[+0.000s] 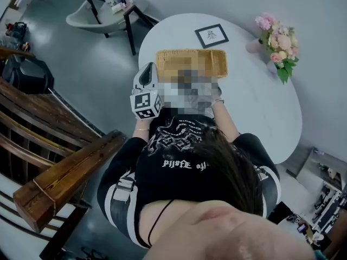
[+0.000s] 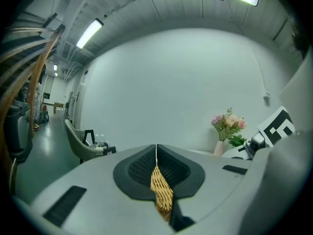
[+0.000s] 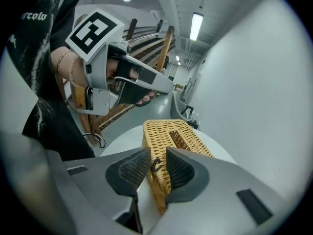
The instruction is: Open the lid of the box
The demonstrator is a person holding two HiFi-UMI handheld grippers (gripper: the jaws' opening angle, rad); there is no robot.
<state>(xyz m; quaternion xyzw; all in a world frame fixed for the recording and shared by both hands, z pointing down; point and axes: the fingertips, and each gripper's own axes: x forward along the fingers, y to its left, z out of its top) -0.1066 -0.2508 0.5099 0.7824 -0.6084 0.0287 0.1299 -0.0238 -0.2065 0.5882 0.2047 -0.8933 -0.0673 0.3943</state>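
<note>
Right claw point(image 3: 157, 152) spread astride latch point(image 3: 156, 165) at box point(image 3: 183, 133) edge; left claw point(image 2: 156, 150) pressed together.

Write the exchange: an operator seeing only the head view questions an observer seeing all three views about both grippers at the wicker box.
Operator: The near side of the tan rectangular woven wicker box is hidden from me. Where is the right gripper?
Observer: At that side, its jaws apart on either side of a small dark hook-shaped clasp.
Operator: Is the left gripper open?
Observer: No, its jaws are together with nothing held.
Operator: Does it rest on the box?
Observer: No, the right gripper view shows it in the air above the box.
</note>
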